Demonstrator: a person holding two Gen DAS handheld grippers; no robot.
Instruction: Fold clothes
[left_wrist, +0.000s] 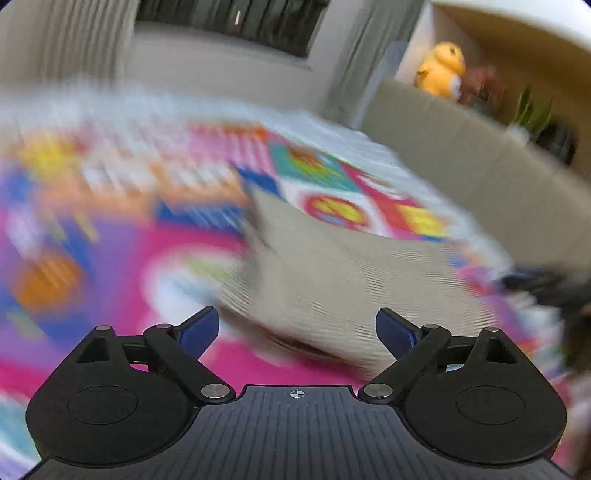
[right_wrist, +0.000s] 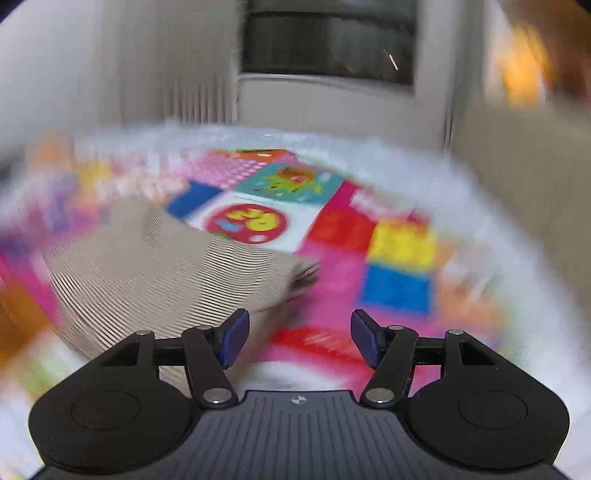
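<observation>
Closest to each camera, the two grippers hung above the work surface: the left gripper (left_wrist: 297, 330) had its blue pads spread wide with nothing between them, and the right gripper (right_wrist: 300, 339) also stood well apart in its jaws and held nothing. Just beyond them lay one beige striped garment (left_wrist: 332, 273), a single piece, resting flat on the colourful play mat (left_wrist: 110, 258); in the right wrist view the same garment (right_wrist: 159, 273) sat to the left of the open jaws, with one corner near the left pad. The mat, one only, was covered with bright squares of pink, blue, yellow and red, and it lay on a white fluffy blanket (right_wrist: 424, 173) whose edge showed around it. Both views were strongly blurred, so fine details of the cloth could not be told. Farther back stood a beige sofa (left_wrist: 461, 155), and on the ledge behind it one yellow plush toy (left_wrist: 443, 68) and a green plant (left_wrist: 535, 110). At the far wall there was one dark window (right_wrist: 328, 40) with pale curtains (right_wrist: 155, 66) beside it.
</observation>
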